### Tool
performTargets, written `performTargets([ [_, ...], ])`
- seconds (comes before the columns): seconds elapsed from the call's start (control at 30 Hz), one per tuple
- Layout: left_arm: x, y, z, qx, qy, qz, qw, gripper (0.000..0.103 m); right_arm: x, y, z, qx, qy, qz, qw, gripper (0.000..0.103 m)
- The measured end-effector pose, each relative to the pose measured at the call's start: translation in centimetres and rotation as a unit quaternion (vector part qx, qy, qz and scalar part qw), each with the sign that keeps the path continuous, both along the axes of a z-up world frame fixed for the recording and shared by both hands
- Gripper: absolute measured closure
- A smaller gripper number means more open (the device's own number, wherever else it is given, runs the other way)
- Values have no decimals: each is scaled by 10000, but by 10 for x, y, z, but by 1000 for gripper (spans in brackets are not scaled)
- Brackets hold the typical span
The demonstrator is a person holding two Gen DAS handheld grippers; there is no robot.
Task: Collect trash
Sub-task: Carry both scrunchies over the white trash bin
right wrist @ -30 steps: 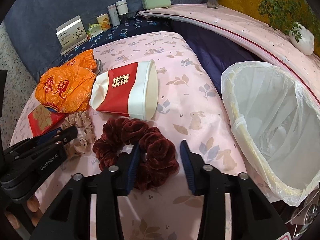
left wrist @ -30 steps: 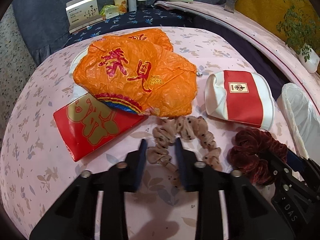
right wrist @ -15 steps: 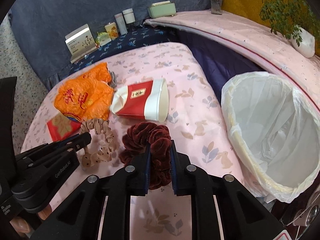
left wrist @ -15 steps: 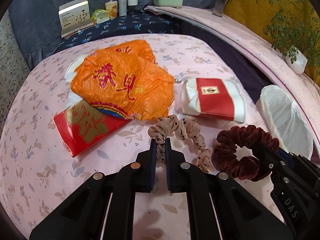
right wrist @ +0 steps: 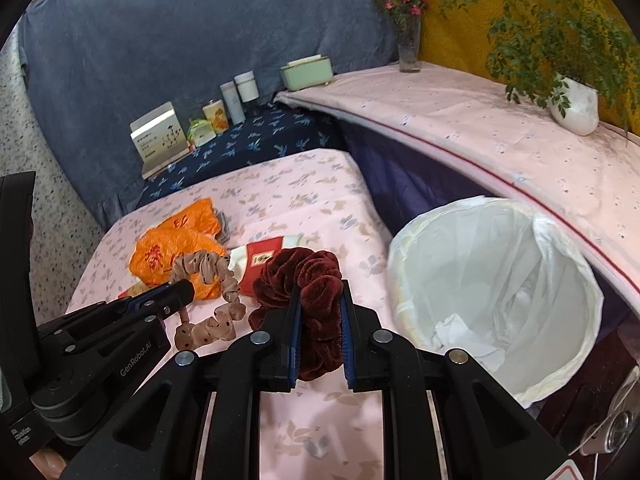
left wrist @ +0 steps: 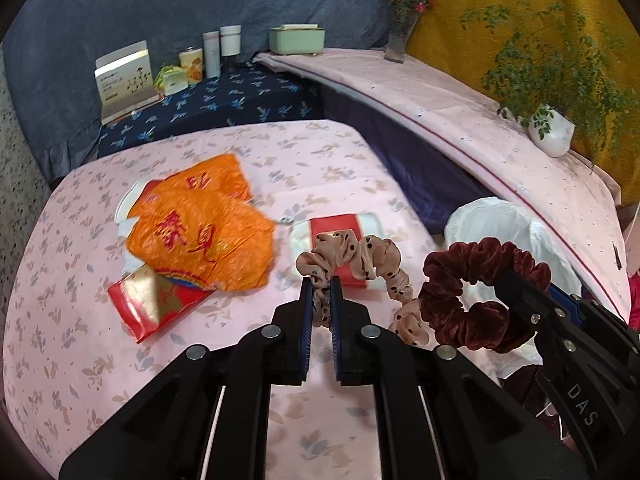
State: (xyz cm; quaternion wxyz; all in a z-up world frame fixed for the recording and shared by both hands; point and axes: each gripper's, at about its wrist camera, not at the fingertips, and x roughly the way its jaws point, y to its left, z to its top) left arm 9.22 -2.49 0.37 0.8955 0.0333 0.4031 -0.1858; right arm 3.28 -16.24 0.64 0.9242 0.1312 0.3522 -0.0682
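My left gripper (left wrist: pixel 320 286) is shut on a beige dotted scrunchie (left wrist: pixel 360 256) and holds it lifted above the pink table; the scrunchie also shows in the right wrist view (right wrist: pixel 216 276). My right gripper (right wrist: pixel 319 294) is shut on a dark red velvet scrunchie (right wrist: pixel 308 276), lifted too, and seen in the left wrist view (left wrist: pixel 472 280). A bin lined with a white bag (right wrist: pixel 496 280) stands right of the table, just right of the red scrunchie. An orange plastic bag (left wrist: pixel 200 232), a red packet (left wrist: pixel 156 304) and a red-and-white pouch (left wrist: pixel 340 228) lie on the table.
A pink floral cloth covers the table (left wrist: pixel 80 320). Behind it a dark blue shelf holds a card box (left wrist: pixel 124 80), jars and bottles (left wrist: pixel 220 52). A long pink ledge (right wrist: pixel 480 120) at right carries a green box, a vase and a potted plant (right wrist: pixel 572 104).
Both grippers closed on their scrunchies and lifted them off the table. Both views have risen and pulled back, toward the bin side.
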Motion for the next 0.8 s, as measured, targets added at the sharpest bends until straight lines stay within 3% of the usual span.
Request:
performTargets([
  [0.37, -17, -64, 26, 7, -307, -584, 9978, 95, -34, -63, 24, -7, -340, -709, 9969, 88],
  [0.8, -34, -136, 26, 164, -432, -1255, 9910, 95, -61, -127, 22, 85, -420, -1424, 9889, 88],
])
